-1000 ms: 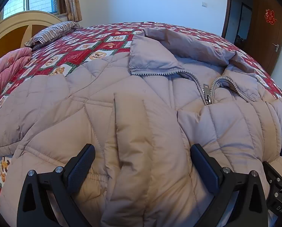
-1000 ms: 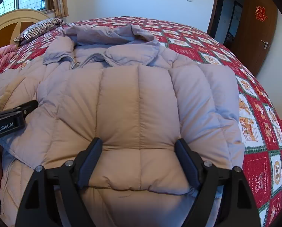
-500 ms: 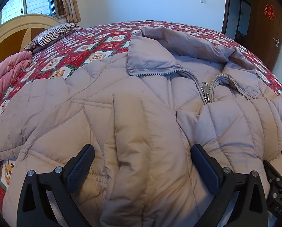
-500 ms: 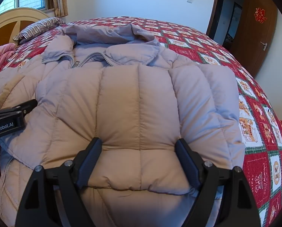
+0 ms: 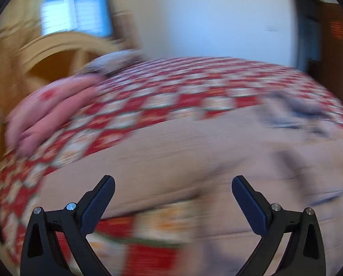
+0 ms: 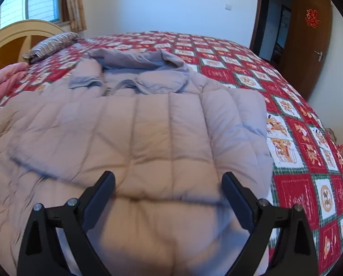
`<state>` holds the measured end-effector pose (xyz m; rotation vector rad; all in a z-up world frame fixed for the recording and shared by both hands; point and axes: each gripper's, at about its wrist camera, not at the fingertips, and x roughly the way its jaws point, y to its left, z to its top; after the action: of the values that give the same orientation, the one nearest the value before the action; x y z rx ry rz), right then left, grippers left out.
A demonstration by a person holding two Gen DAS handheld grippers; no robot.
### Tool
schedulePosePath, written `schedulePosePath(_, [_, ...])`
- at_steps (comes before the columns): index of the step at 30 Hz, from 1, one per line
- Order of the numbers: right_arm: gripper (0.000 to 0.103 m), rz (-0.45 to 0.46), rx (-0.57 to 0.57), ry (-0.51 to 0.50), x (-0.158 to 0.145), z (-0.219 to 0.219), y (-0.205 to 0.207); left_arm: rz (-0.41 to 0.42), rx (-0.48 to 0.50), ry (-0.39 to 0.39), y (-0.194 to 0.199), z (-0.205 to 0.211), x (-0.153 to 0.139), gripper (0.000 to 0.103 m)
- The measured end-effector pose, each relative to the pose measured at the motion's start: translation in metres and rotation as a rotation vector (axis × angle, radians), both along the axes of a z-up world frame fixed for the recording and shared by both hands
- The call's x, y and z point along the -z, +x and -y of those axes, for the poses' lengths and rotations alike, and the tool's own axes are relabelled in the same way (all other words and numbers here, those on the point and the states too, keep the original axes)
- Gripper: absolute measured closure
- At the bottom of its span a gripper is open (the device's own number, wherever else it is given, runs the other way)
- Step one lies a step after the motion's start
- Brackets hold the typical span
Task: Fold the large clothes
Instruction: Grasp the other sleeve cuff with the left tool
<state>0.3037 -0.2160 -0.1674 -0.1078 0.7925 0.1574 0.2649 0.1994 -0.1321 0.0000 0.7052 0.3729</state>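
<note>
A pale pink quilted down jacket (image 6: 148, 133) lies face up on the bed, collar and hood at the far end, with one side folded over its front. My right gripper (image 6: 169, 188) hovers over the near folded part. Its jaws are opening, and the puffy fabric lies between and below the pads without being pressed. The left wrist view is motion-blurred. There my left gripper (image 5: 173, 191) stands open with nothing in it, above the jacket's (image 5: 194, 151) left edge where it meets the bedspread.
A red and white checked bedspread (image 6: 298, 161) covers the bed. A striped pillow (image 6: 51, 44) and a wooden headboard (image 6: 12, 36) are at the far left, with a pink quilt (image 6: 3, 85) beside them. A brown door (image 6: 309, 46) stands at the right.
My left gripper has swung quickly left, from over the jacket's middle to its left edge, and has left the right wrist view. The right gripper's jaws have widened and it has lifted slightly.
</note>
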Motion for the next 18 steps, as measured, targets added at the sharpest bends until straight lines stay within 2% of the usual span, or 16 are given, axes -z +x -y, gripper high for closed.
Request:
schedulePosePath(5, [0.007, 0.030, -0.064, -0.038, -0.006, -0.017, -0.026, -0.032, -0.307, -0.030, -0.027, -0.133, 0.021, 0.001])
schedulePosePath(8, [0.007, 0.050, -0.119, -0.063, -0.009, -0.033, -0.038, -0.053, -0.420, -0.118, -0.036, -0.185, 0.038, 0.001])
schedulePosePath(10, [0.007, 0.064, -0.150, -0.093, -0.010, -0.042, -0.045, -0.064, -0.443, -0.181, -0.033, -0.205, 0.051, 0.001])
schedulePosePath(12, [0.007, 0.070, -0.160, -0.134, -0.009, -0.052, -0.050, -0.114, -0.430, -0.242, -0.023, -0.212, 0.067, 0.003])
schedulePosePath(13, [0.007, 0.080, -0.174, -0.153, -0.008, -0.056, -0.053, -0.116, -0.420, -0.260, -0.021, -0.212, 0.073, 0.018])
schedulePosePath(14, [0.007, 0.087, -0.184, -0.165, -0.008, -0.059, -0.056, -0.112, -0.410, -0.247, -0.018, -0.209, 0.073, 0.023])
schedulePosePath(15, [0.007, 0.097, -0.201, -0.178, -0.008, -0.063, -0.059, -0.106, -0.393, -0.216, -0.016, -0.205, 0.070, 0.041])
schedulePosePath(16, [0.007, 0.105, -0.212, -0.185, -0.008, -0.064, -0.061, -0.099, -0.365, -0.211, -0.015, -0.200, 0.067, 0.074])
schedulePosePath(17, [0.007, 0.114, -0.222, -0.193, -0.009, -0.065, -0.063, -0.090, -0.338, -0.213, -0.015, -0.193, 0.060, 0.085])
schedulePosePath(18, [0.007, 0.123, -0.227, -0.197, -0.009, -0.065, -0.065, -0.076, -0.329, -0.197, -0.015, -0.188, 0.054, 0.089])
